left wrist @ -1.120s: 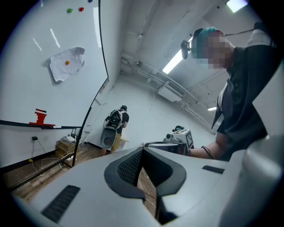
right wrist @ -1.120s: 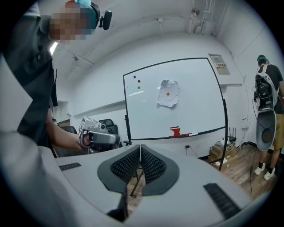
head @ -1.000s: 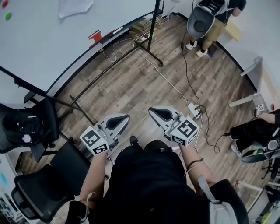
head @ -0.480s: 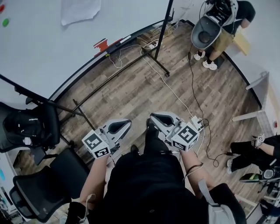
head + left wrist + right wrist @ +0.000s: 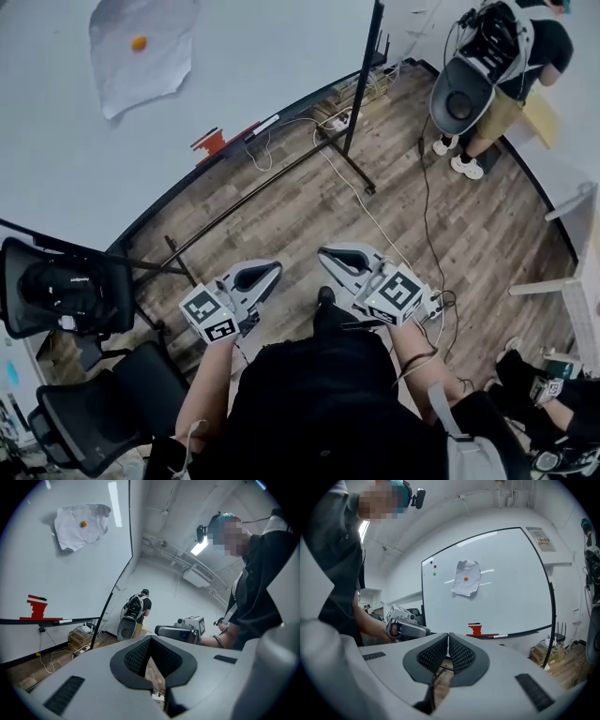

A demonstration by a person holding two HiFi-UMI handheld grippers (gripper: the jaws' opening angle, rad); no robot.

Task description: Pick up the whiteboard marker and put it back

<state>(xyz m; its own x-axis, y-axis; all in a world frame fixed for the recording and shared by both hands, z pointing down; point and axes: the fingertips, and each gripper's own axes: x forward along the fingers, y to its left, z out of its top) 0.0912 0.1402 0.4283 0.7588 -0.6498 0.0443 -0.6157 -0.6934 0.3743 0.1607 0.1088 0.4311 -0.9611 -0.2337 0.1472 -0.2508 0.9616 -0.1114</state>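
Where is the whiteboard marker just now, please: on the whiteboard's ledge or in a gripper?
On the ledge: the whiteboard marker lies flat beside a red object; the left gripper and right gripper are shut, empty.

Nothing legible; lettering on the bag seems blurred.

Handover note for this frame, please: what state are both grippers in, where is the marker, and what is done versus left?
Left gripper: shut, nothing between its jaws, held low in front of the person.
Right gripper: shut, empty, held beside the left one.
White whiteboard marker with a dark cap: lying on the black ledge under the large white whiteboard, just right of the red block, across the wooden floor from both grippers.
Done: nothing that shows; neither gripper holds the marker.
Left: step up to the board, open a gripper, grasp the marker, lift it and set it back.
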